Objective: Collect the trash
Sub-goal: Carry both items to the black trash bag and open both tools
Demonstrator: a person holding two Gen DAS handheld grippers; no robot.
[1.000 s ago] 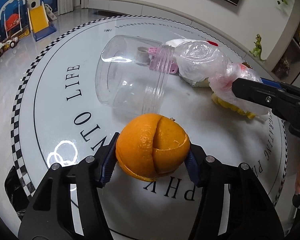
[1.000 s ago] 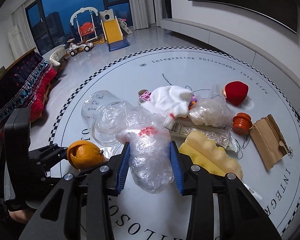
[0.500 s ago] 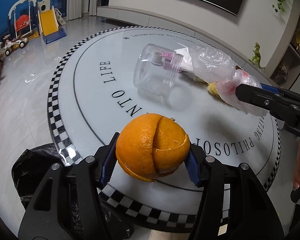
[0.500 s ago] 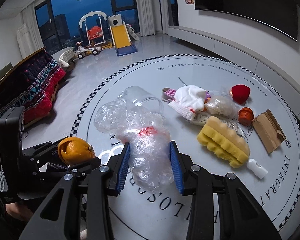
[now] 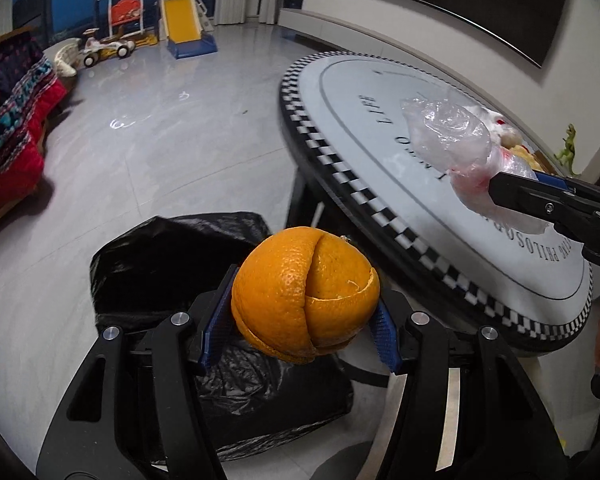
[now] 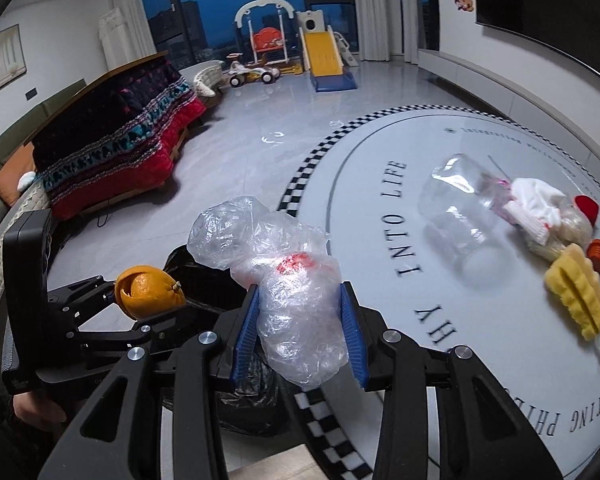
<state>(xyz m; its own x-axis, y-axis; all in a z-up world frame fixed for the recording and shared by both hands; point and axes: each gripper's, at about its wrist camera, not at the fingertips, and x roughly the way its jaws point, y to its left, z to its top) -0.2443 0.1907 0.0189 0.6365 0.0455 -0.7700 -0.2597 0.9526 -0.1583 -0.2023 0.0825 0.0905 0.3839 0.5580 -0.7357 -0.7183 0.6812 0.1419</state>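
The left gripper [image 5: 306, 334] jaws are clenching orange peel [image 5: 306, 294] above the black trash bag [image 5: 140, 264] on the floor, its contents hidden. The right gripper [image 6: 300, 324] is gripping a crumpled plastic bag [image 6: 296, 300] at the counter [image 6: 380, 280] edge. Farther right, a clear jar [image 6: 456, 216], yellow sponge [image 6: 578, 300] and other litter are awaiting collection.

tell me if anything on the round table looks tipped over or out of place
The clear plastic jar lies on its side on the round white table with the checkered rim, open and empty-looking. Beside it sits a loose heap: a white cloth, a yellow ridged sponge and a red heart-shaped box. Nothing looks spilled.
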